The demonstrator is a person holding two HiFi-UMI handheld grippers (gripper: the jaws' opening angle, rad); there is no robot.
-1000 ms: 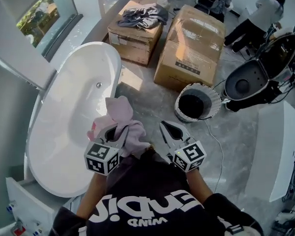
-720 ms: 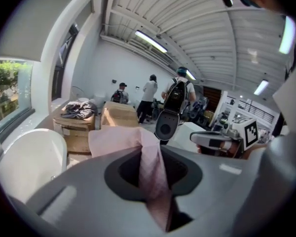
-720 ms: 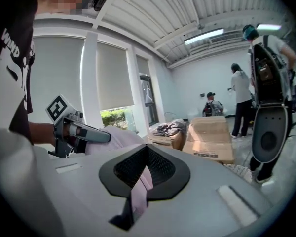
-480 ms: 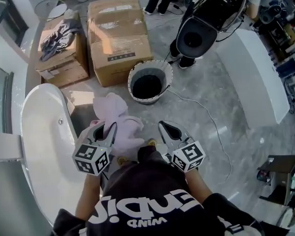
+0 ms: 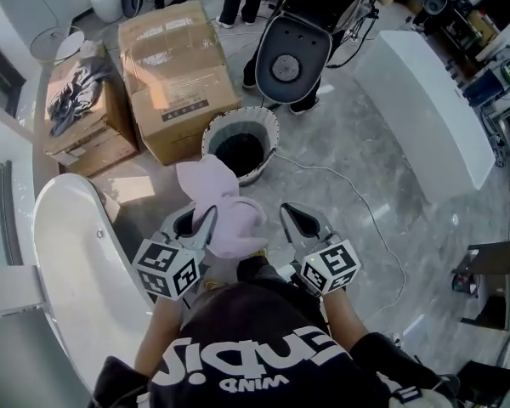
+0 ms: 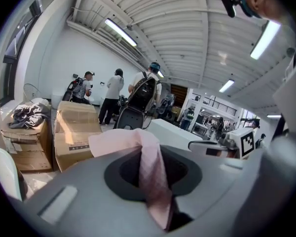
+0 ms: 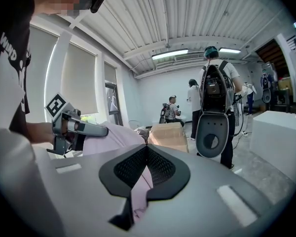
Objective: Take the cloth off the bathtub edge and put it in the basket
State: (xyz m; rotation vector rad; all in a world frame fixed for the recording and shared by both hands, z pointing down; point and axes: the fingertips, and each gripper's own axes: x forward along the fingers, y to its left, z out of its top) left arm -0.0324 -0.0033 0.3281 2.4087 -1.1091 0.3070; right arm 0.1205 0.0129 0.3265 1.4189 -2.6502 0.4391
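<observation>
Pink cloth [image 5: 225, 215]: up in the air, clear of the bathtub [image 5: 68, 262] and not in the basket [image 5: 270, 130]. From the head view its top corner laps over the basket's near rim.
Grip: the left gripper [image 5: 201, 218] has its jaws pinched on a fold. The left gripper view shows the strip running right down between the pads, with the rest flopping over the top.
Right gripper [image 5: 291, 212]: jaws pressed together at the tips, nothing caught between the pads. The cloth is just beside it, and pink shows through the slit below.
Marker cubes: black-and-white square patterns on both grippers, no letters.
Basket: pale ribbed wall, dark inside, standing on the grey marbled floor [image 5: 357, 143] just beyond the cloth.
Shirt [image 5: 255, 347]: black with big white lettering, upside down from the head camera, and I can't read it cleanly.
Cardboard box [image 5: 174, 75]: right beside the basket, with a dark printed label on its side, print too small to read.
Second box [image 5: 89, 134]: left of that one, with dark clothes [image 5: 72, 83] heaped on top.
White block [image 5: 416, 100]: long and plain, off to the right, no writing.
</observation>
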